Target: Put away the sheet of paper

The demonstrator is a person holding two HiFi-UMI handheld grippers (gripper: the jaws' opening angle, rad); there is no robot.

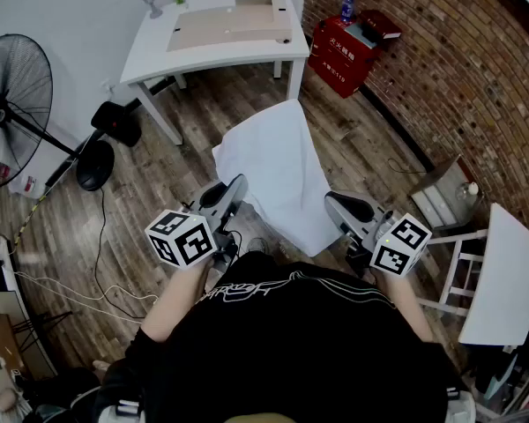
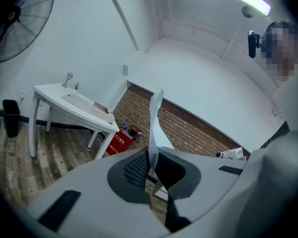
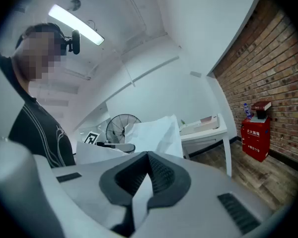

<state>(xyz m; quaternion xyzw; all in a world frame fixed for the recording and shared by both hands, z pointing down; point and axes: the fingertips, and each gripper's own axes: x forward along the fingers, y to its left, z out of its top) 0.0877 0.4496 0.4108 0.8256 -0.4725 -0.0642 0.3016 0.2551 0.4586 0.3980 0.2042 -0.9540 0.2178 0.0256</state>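
Wood floor, white desk [image 1: 154,49] ahead, and the paper [image 1: 282,170] hangs in mid-air between my two grippers. Left gripper [image 1: 238,186] and right gripper [image 1: 335,203] are each clamped on its near edge. It looks light and floppy, so edge pinches seem right. Yank them apart and I'd guess it tears.

I saw white paper [image 1: 282,179], a white tabletop [image 1: 157,44], a red box [image 1: 339,60] by the red-brown brick wall [image 1: 441,69], a black fan [image 1: 9,104], grey-brown plank floor [image 1: 159,196], and black-and-white square markers on the grey left tool [image 1: 236,186] and right tool [image 1: 337,204].
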